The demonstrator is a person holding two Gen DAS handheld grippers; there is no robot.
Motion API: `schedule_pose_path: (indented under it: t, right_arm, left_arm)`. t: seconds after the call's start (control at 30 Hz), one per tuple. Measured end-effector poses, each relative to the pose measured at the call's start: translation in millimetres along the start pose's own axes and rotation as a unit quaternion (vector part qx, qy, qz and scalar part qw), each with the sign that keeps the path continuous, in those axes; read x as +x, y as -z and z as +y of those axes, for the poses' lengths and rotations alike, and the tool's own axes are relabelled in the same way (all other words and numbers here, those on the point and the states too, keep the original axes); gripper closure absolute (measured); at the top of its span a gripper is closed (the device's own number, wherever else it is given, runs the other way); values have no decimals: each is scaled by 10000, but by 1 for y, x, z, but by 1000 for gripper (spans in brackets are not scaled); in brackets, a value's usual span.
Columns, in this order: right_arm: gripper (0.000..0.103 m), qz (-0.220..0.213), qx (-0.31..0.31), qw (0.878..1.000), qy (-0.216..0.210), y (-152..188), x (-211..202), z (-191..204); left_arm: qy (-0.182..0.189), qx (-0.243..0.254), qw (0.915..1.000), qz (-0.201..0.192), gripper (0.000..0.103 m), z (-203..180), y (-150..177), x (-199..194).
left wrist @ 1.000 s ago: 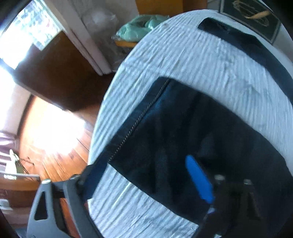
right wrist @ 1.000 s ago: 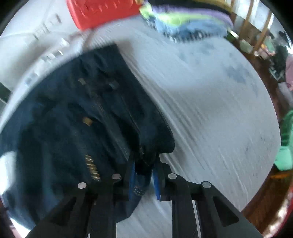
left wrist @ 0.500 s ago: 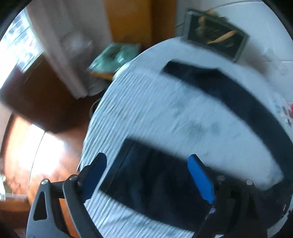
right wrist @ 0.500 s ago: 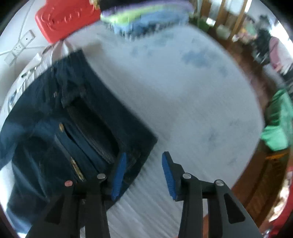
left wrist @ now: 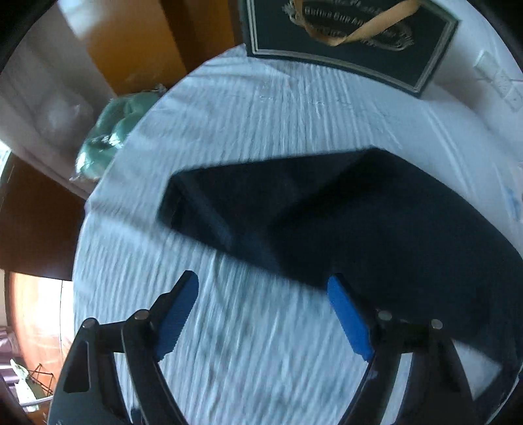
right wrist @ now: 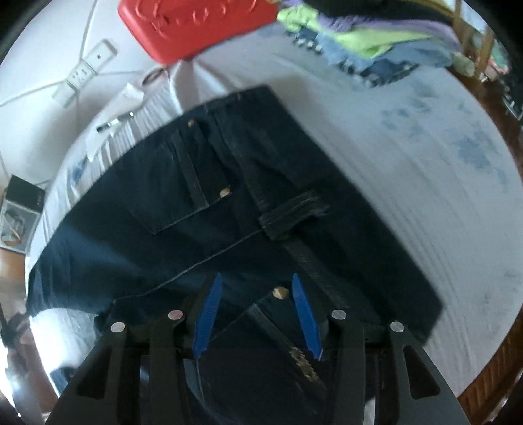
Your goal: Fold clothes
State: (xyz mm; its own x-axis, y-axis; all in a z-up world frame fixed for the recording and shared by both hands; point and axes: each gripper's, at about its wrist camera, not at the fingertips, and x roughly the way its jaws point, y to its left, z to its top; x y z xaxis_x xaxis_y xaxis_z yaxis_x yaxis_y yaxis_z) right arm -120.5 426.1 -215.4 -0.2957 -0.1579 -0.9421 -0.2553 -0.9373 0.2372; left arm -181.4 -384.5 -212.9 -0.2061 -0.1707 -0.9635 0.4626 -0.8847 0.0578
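One of each kind, clothes pile aside

Showing one dark blue denim jeans [right wrist: 202, 209], one red plastic case [right wrist: 196, 26], one white power strip [right wrist: 85, 72], one dark framed picture [left wrist: 346, 39].

Dark blue jeans [right wrist: 228, 209] lie folded on a white ribbed tablecloth [right wrist: 425, 183], back pocket and belt loop facing up. The right gripper [right wrist: 256, 307] points down over the waistband area; its jaws are opening, blue pads apart with denim and a brass rivet [right wrist: 280, 292] below the gap. A red case [right wrist: 196, 26] and a stack of folded clothes [right wrist: 376, 42] lie at the far edge.
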Motion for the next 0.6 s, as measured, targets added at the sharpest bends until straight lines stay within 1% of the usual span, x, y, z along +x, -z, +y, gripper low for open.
schedule_pose_path:
  t: [0.07, 0.17, 0.2, 0.23, 0.27, 0.3, 0.33, 0.47, 0.5, 0.53, 0.6]
  right_arm:
    - [58, 92, 44, 9999, 108, -4, 8, 1]
    - [57, 152, 147, 9997, 155, -15, 15, 3]
    - [53, 150, 180, 9996, 144, -20, 16, 3]
    - [47, 121, 177, 9997, 140, -26, 15, 4]
    - [43, 68, 111, 9998, 174, -35, 14, 8]
    - [34, 15, 45, 9998, 208, -44, 12, 12]
    - [31, -38, -21, 9997, 242, -53, 10, 16]
    - [30, -96, -308, 9991, 271, -95, 9, 34]
    - [24, -54, -363, 9989, 282, -108, 12, 38]
    - [15, -21, -386, 9988, 317, -119, 15, 42]
    - [14, 60, -431, 9977, 525, -144, 26, 49]
  left_arm:
    - [-127, 13, 9999, -14, 21, -2, -26, 15]
    - [-303, -148, 9989, -340, 21, 5, -63, 13]
    - [-278, -230, 9984, -430, 21, 9, -74, 9]
    - [-212, -311, 9982, -476, 21, 12, -83, 6]
    - [-159, -341, 9981, -489, 21, 13, -90, 3]
    - [-124, -308, 9984, -464, 21, 13, -95, 2]
    - [-88, -275, 9986, -438, 21, 12, -100, 1]
    - [-39, -40, 9998, -186, 20, 2, -112, 9]
    - [-23, -25, 9999, -106, 16, 0, -113, 12]
    - [-11, -41, 10000, -12, 13, -1, -115, 16]
    - [18, -80, 9998, 178, 13, -2, -118, 24]
